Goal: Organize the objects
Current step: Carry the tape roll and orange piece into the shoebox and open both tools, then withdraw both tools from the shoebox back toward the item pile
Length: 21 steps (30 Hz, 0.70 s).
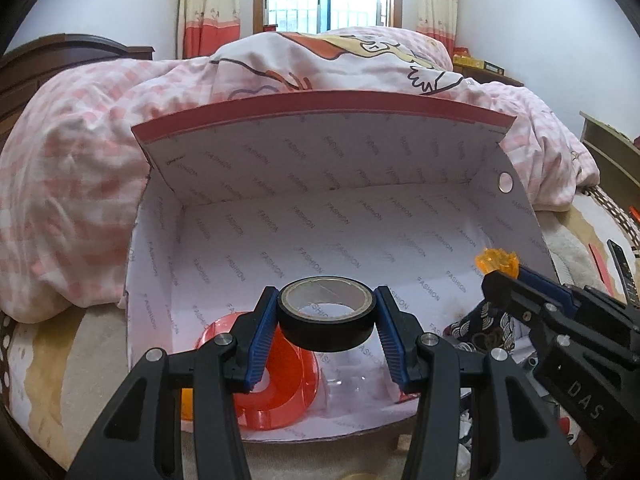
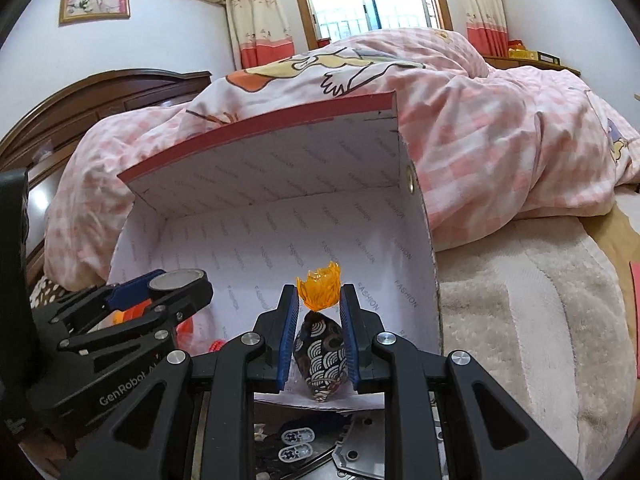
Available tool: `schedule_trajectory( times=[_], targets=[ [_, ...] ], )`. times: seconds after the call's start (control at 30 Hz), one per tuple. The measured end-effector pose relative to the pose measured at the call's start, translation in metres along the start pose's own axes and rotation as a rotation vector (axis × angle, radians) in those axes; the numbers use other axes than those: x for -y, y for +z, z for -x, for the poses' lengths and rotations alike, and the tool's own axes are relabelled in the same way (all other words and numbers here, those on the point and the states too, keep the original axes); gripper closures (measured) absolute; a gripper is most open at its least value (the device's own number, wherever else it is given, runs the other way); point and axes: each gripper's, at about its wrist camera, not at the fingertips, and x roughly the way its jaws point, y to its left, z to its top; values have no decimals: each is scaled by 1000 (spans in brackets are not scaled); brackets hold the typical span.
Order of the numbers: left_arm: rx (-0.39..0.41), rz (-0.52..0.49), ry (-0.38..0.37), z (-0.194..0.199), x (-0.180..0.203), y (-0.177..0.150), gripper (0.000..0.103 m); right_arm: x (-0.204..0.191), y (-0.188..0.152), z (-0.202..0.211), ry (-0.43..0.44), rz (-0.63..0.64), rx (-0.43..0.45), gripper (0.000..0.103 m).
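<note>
Both grippers hold items over an open white cardboard box (image 1: 360, 232) that sits on a bed.

The left gripper (image 1: 326, 320) is clamped on a black roll of tape with a pale cardboard core (image 1: 326, 326), its blue-padded fingers (image 1: 262, 336) pressing the roll's two sides, and holds it above the front of the box. Under it, on the box floor, lies a translucent red plastic reel (image 1: 280, 384). The right gripper (image 2: 319, 332) is closed on a small dark fabric pouch with a white wave pattern (image 2: 320, 360), tied off with an orange translucent frill (image 2: 320, 292) that sticks up between the fingers; it hangs over the box's front right corner. The box's red-edged lid (image 2: 260, 136) stands raised, leaning back against a pink checked quilt (image 2: 500, 140). A beige plush blanket (image 2: 520, 320) lies to the right of the box.
</note>
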Motion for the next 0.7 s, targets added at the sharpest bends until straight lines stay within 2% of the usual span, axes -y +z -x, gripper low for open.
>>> schedule_trajectory(
  times=[0.07, 0.3, 0.7],
  targets=[
    [-9, 11, -7, -2, -2, 0, 55, 0, -1, -2, 7, 0, -6, 81],
    [-10, 18, -6, 0, -2, -2, 48, -2, -4, 1, 7, 13, 13, 71],
    [-12, 10, -9, 11, 2, -6, 48, -2, -6, 7, 16, 13, 29, 69]
  ],
)
